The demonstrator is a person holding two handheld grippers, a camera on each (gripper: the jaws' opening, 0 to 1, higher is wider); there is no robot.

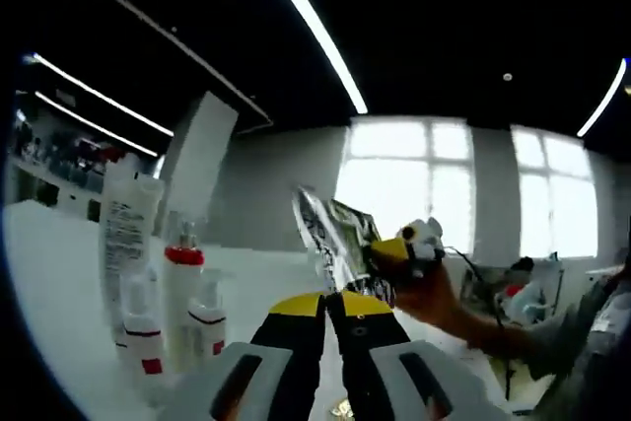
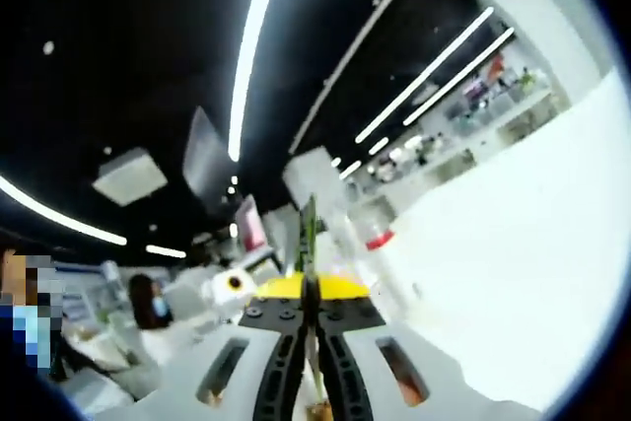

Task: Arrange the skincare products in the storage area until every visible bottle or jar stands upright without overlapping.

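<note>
In the left gripper view, a shiny foil sachet (image 1: pixel 333 229) is held up above the white table (image 1: pixel 59 273). A hand brings in my right gripper (image 1: pixel 399 248) from the right, and that gripper is shut on the sachet. My left gripper (image 1: pixel 326 305) sits just below the sachet with its yellow-tipped jaws together and nothing between them. Several white bottles with red caps and bands (image 1: pixel 182 298) and a tall white tube (image 1: pixel 126 229) stand upright at the left. In the right gripper view, the right gripper (image 2: pixel 309 288) pinches the sachet (image 2: pixel 309 229), seen edge-on.
A red-capped bottle (image 2: pixel 380 241) stands just beyond the sachet on the white table (image 2: pixel 513 244), which stretches away to the right. A person (image 2: pixel 148 317) sits at the far left. Bright windows (image 1: pixel 434 184) lie behind the hand, with clutter on a desk (image 1: pixel 523 293) to the right.
</note>
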